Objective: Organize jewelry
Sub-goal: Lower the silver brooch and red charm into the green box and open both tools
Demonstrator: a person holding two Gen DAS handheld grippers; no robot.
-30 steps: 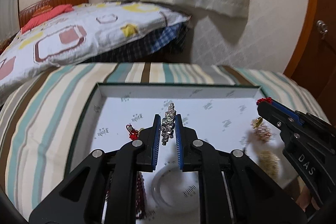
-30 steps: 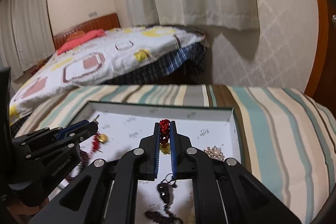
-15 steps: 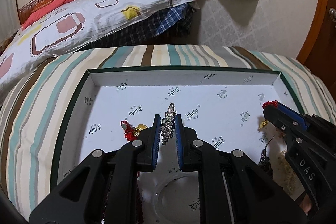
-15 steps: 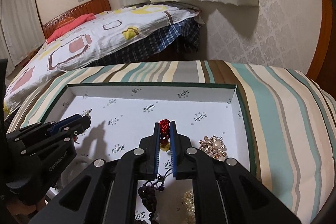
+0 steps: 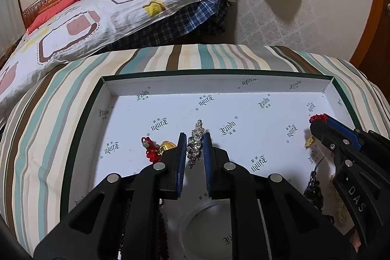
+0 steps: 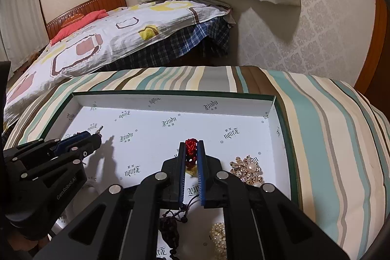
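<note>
Two grippers hang over a shallow white tray point(image 5: 214, 85) with a dark green rim, resting on a striped cover point(image 5: 48, 109). The left gripper point(image 5: 195, 138) pinches a silver rhinestone piece point(image 5: 195, 145), long, narrow and glittering, standing up between the blue pads. The right gripper point(image 6: 191, 146) clamps a red knotted cord ornament point(image 6: 190, 149), with a gold bit below it. On the tray floor lie a gold-and-pearl brooch point(image 6: 246, 168) and a red-and-gold charm point(image 5: 156, 149).
</note>
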